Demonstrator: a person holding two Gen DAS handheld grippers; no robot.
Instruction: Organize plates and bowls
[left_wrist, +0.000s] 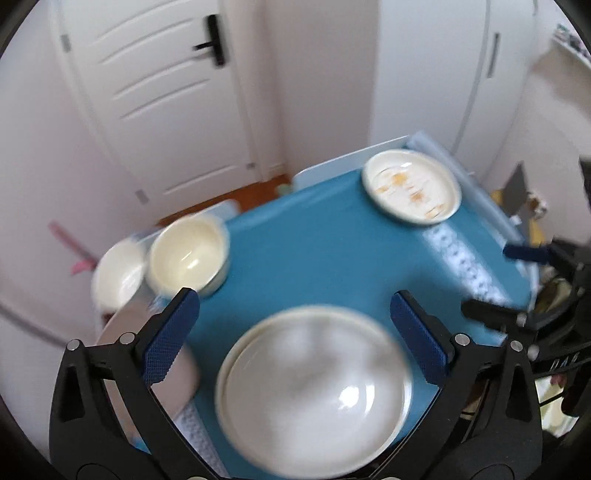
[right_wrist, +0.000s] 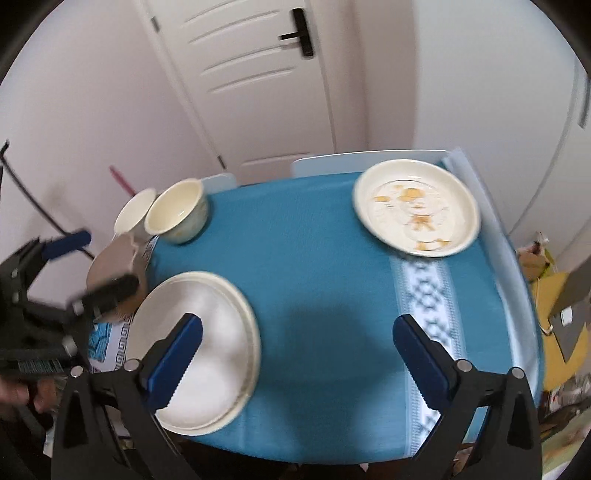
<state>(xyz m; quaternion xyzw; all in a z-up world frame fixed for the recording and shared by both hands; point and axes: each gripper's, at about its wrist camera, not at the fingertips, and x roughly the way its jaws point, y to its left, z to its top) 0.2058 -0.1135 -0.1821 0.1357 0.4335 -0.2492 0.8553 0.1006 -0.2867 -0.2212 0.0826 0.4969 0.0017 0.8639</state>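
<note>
**Both grippers wide apart above the table, nothing held**

Table (right_wrist: 332, 266) carries a teal cloth with a white patterned band along its right side. Crockery, four groups:

- Stacked white plates (right_wrist: 199, 354): at least two, nested, plain glossy white with a raised rim; the lower rim peeks out at the left edge in the left wrist view. They sit at the near-left of the cloth, flat.
- Patterned plate (right_wrist: 415, 206): cream, shallow, with orange-yellow motifs scattered over its face (motif detail blurred). It lies flat at the far-right corner, well apart from the stack.
- Cream bowl (right_wrist: 177, 210): deep, upright, pale yellow inside, faint print on the outer wall. Far-left of the cloth.
- White bowl (right_wrist: 133, 211): just beside the cream bowl on its left, at the table edge; whether the two rims touch I cannot tell.

Left gripper (left_wrist: 295, 336): blue-padded jaws stand wide apart, above the stacked plates (left_wrist: 314, 398), pads clear of the rim. Empty.

Right gripper (right_wrist: 295, 358): jaws likewise wide apart over bare cloth, its left finger overlapping the stack in view only. Empty.

Both frames carry motion blur.
</note>
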